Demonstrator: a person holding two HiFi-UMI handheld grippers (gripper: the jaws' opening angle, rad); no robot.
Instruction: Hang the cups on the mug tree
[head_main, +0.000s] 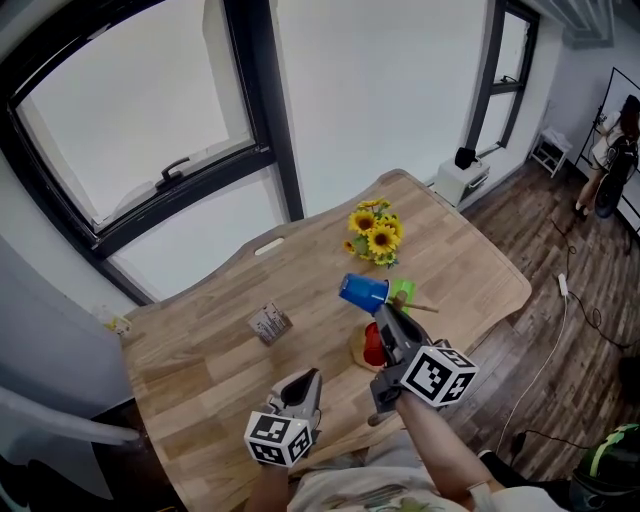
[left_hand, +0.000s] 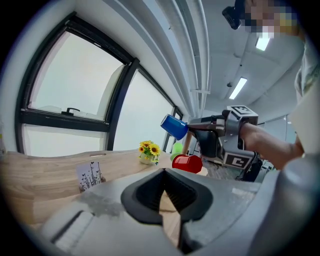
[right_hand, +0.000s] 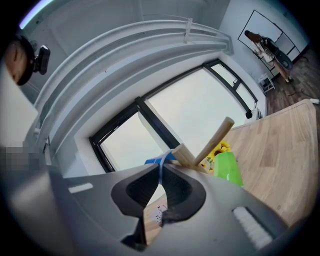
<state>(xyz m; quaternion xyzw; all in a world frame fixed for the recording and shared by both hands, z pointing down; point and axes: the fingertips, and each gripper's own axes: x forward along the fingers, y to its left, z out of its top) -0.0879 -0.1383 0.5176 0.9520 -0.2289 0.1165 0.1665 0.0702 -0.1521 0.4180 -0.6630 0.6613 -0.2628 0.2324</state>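
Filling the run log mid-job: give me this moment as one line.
right gripper: shut on blue cup handle, at mug tree | left gripper: shut, empty | red cup, green cup: on tree

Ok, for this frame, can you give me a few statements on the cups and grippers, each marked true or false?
1. The right gripper grips the blue cup. True.
2. The left gripper holds the red cup. False: its fingers are together with nothing between them, and the red cup is at the mug tree.
3. A green cup is already at the mug tree. True.
4. The sunflowers lie on the floor. False: they stand on the table, beyond the mug tree.
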